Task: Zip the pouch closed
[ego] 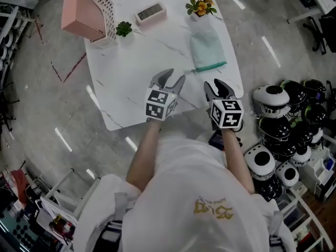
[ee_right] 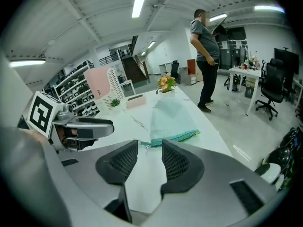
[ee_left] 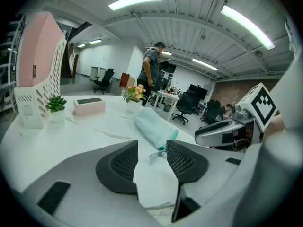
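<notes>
Flower pot [ego: 199, 6], clock [ego: 150, 12] and pink rack [ego: 86, 9] stand beyond the pouch [ego: 206, 49]. Pouch flat, zipper [ego: 210, 67] nearest. Left gripper [ego: 173, 79] and right gripper [ego: 217, 84] wide apart, holding nothing.

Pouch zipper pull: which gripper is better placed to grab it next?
Left, probably: the left gripper, jaws open, sits nearest the zipper pull at the pouch's left end. The right gripper sits by the zipper's middle.

Pink file rack [ego: 84, 9], small green plant [ego: 124, 29], flat pink box [ego: 150, 12], flowers [ego: 200, 5]
</notes>
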### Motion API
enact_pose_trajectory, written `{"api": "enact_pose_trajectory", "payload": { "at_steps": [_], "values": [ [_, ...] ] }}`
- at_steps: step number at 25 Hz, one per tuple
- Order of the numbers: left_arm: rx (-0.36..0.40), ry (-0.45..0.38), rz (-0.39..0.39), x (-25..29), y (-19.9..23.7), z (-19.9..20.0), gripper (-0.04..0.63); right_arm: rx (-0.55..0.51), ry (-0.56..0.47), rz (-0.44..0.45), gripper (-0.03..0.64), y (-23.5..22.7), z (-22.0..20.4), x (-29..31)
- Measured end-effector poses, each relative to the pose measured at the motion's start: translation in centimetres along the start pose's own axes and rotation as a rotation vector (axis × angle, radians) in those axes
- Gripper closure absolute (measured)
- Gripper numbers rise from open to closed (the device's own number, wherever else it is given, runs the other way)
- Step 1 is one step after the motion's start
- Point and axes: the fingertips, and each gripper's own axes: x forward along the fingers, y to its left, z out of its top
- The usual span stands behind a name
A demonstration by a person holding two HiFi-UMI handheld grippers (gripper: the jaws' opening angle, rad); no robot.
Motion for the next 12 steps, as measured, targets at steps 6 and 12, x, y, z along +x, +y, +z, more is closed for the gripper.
{"api": "enact_pose_trajectory", "payload": {
  "at_steps": [6, 12],
  "values": [
    [0.056, 0.065, -0.106, 2.0, -0.5, -1.2, 0.391, 0.032, 0.022, -0.016, 0.453, 0.9, -0.1, 1.4],
    [0.08, 0.115, -0.169, 3.4, -0.8, -1.9, 0.4, 0.05, 0.049, -0.005, 0.459, 1.3, -0.3, 2.9]
  ]
}}
